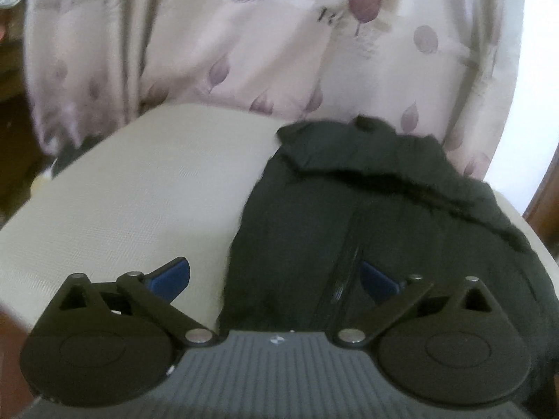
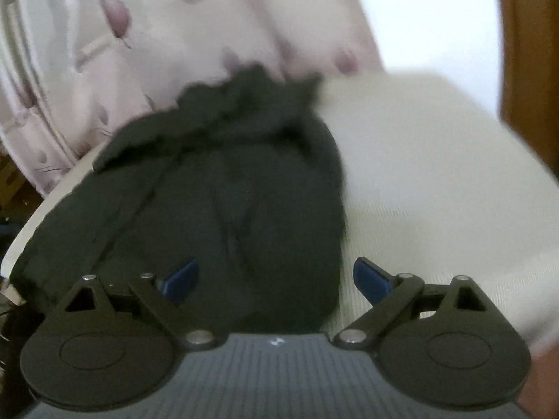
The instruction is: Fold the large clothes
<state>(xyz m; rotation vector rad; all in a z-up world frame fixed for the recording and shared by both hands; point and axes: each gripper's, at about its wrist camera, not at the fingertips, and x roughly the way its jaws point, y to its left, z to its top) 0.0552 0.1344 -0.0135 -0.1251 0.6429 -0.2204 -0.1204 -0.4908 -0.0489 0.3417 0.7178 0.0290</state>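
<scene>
Clearly, a dark padded jacket was seen lying on a cream-coloured desk, with its long axis running from the near edge away toward a curtain printed with mauve leaf shapes. Its collar end, edged with a strip of black fur trim, was pointed toward the curtain, and the body was stretched back toward the cameras. A front closure seam was seen running lengthwise down the middle of the garment. The fabric was shown as matte, very dark green or black, softly puffed and wrinkled, with the sides apparently folded in to make a narrow bundle.

In the left wrist view, the left gripper was held with its blue-tipped fingers spread wide apart and nothing between them; one tip was placed over bare desk, the other over the jacket's seam. In the right wrist view, the jacket was seen filling the left and centre, with bare desk to the right. The right gripper was likewise spread wide, with nothing clamped: one finger was over the dark fabric, the other just past its edge. Whether the tips were touching the cloth could not be told. Both views were blurred.
</scene>
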